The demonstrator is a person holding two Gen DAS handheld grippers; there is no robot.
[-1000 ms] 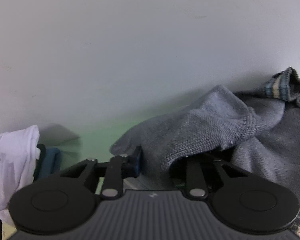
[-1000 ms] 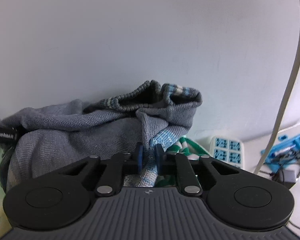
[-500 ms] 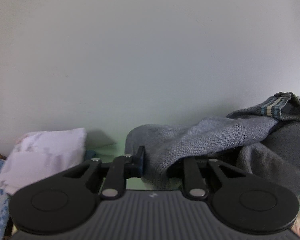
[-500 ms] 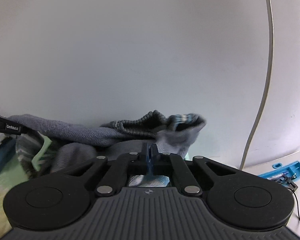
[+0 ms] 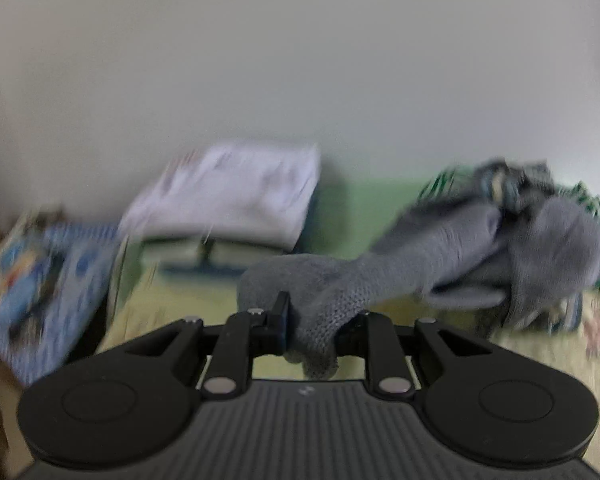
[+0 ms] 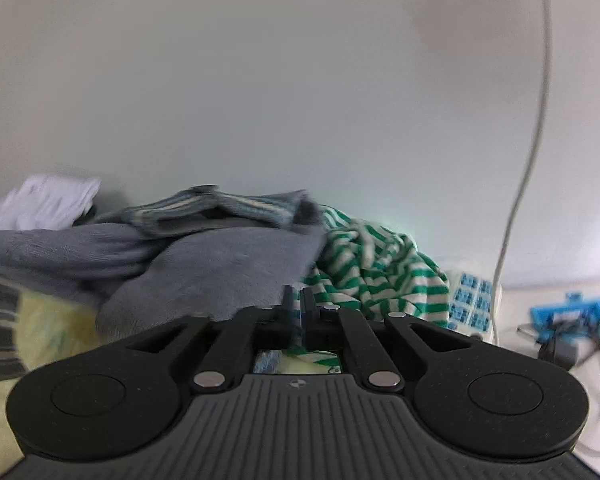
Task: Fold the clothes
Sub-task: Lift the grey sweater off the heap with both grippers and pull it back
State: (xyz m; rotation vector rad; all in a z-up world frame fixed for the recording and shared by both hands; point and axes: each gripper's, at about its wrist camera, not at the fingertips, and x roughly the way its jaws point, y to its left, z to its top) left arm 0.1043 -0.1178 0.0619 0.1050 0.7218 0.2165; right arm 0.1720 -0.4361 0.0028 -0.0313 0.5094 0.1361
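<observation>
My left gripper pinches grey sweater sleeve, rest heaped right beside green-striped garment. My right gripper jaws just opened narrowly, nothing pinched between them.

Left claw clamped on knit, right claw just reopened slightly, empty

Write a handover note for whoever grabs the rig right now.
Left gripper: shut on a sleeve-like end of the grey knit sweater, stretched out from the heap.
Right gripper: jaws have just been opening, nothing between them; green-striped shirt lies just beyond.
Done: a white folded garment lies by the wall.
Left: sweater bunched, not yet folded; striped shirt crumpled.
</observation>
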